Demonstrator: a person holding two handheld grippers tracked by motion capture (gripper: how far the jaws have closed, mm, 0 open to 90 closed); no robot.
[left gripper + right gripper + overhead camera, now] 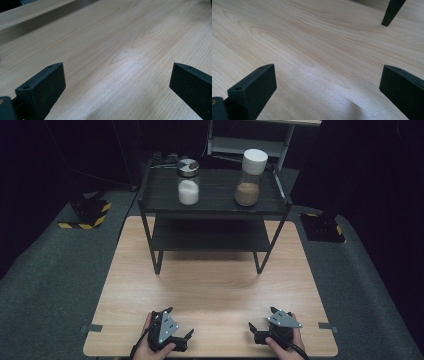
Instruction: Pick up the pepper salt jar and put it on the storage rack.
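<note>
Both grippers are resting low over the near edge of the wooden table (210, 285), the left gripper (181, 322) and the right gripper (260, 324) each with jaws spread wide and grasping nothing; in the left gripper view (117, 82) and the right gripper view (328, 82) bare wood is lying between the black jaws. The things nearest to hand are standing well apart from the grippers, on the top shelf of a black two-tier rack (215, 205) at the far end of the table. The metal-lidded jar (188, 182), at the left, is holding a white granular fill to roughly a third of its height; the white-capped jar (249, 177), at the right, taller, is holding a brown powder to about the same level. Both lids are sitting on. Likely hazards, as judged: the jars are tall, narrow and raised, so a jaw arriving high or off-centre could be tipping one over the shelf edge; smooth clear walls could be slipping in a light grip; a forearm reaching forward could be knocking the rack's top rail; its leg (392, 11) is standing close ahead of the right gripper
</note>
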